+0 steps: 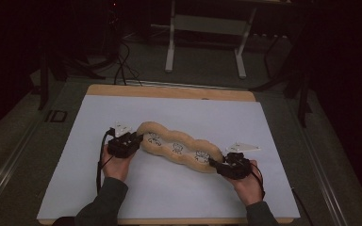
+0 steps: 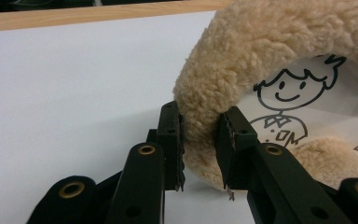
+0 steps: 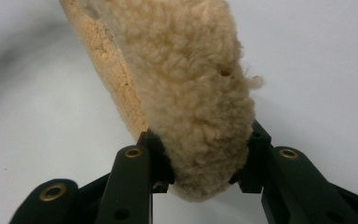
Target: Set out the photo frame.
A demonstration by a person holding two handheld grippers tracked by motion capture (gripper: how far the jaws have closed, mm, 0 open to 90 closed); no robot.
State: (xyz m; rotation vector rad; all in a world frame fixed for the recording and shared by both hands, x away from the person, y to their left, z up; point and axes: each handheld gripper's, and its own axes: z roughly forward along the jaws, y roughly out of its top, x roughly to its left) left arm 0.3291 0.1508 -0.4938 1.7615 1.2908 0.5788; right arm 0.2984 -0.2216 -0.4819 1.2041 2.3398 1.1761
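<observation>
We hold a fluffy mat (image 1: 179, 148) at both ends with our two tongs.

The mat lies across the middle of the white sheet (image 1: 169, 117) on the table (image 1: 169, 91). It is tan and woolly at the edge, and its white middle has little drawings of a smiling child (image 2: 286, 93). Our left tongs (image 1: 134, 140) pinch the woolly rim at the mat's left end, one jaw on each side of it. Our right tongs (image 1: 215, 162) pinch the woolly rim at the right end, nearer to us. A hand holds each pair of tongs from below.
</observation>
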